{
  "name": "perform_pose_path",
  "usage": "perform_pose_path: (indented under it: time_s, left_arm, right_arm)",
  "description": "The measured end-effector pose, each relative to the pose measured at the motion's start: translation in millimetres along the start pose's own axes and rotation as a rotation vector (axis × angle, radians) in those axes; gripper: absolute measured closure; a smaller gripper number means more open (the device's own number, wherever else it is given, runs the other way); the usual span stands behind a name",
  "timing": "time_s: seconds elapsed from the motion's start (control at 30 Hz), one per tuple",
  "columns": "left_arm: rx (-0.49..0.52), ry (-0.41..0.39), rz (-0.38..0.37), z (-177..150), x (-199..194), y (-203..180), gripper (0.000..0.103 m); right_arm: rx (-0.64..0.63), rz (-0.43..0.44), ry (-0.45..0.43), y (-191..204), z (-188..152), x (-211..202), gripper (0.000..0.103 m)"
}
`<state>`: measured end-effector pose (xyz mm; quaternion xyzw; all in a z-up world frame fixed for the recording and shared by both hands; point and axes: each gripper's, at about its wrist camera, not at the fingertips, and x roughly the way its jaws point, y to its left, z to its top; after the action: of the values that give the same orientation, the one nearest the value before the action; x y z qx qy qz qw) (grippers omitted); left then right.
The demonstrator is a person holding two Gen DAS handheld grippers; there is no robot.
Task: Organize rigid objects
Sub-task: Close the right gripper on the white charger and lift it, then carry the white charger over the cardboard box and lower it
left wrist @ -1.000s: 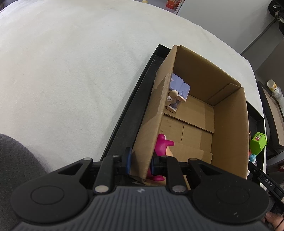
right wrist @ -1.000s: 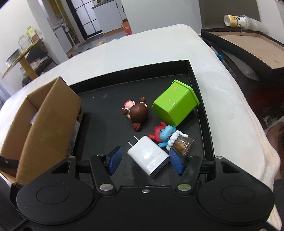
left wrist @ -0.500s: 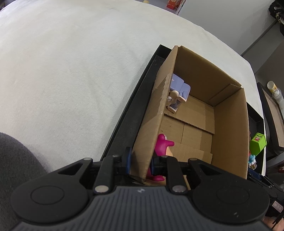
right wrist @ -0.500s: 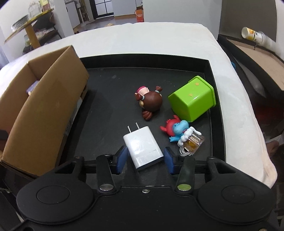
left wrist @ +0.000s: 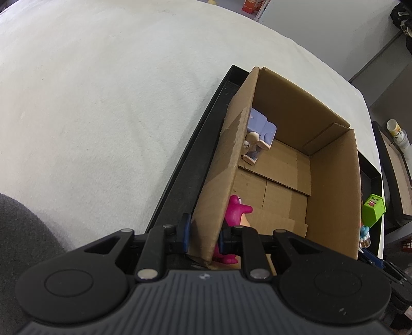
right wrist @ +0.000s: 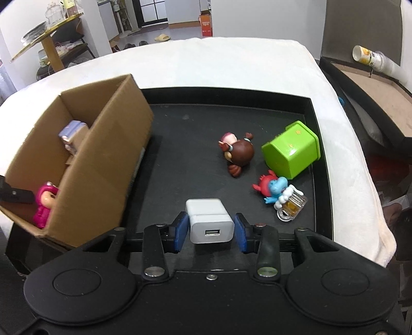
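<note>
No legible text; print on green box (left wrist: pixel 373 210) and orange carton (right wrist: pixel 206 24) too blurred.

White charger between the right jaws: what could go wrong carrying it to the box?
1. The right gripper is closing on the charger near its socket end only; it may pivot or slip.
2. The left gripper pinches just one box wall; a bump could tip it.

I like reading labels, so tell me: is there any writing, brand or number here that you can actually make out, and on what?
None can be read for certain.
Green cube: a printed sticker, too small to read.
Orange carton on the floor far off: white print, blurred.
Paper cup: yellow pattern, no legible words.
White charger: only a USB port, no lettering visible.
</note>
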<state>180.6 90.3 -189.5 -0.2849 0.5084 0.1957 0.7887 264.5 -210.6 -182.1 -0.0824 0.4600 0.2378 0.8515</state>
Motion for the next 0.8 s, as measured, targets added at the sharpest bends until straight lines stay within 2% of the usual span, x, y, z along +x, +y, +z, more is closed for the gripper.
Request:
perform_pose_path:
  time_s: [0.8]
  left_arm:
    - [-0.005,0.005,-0.030,1,-1,5,0.083]
  right_arm:
    - [-0.091,0.026,-0.090,44,41,-46,0.066]
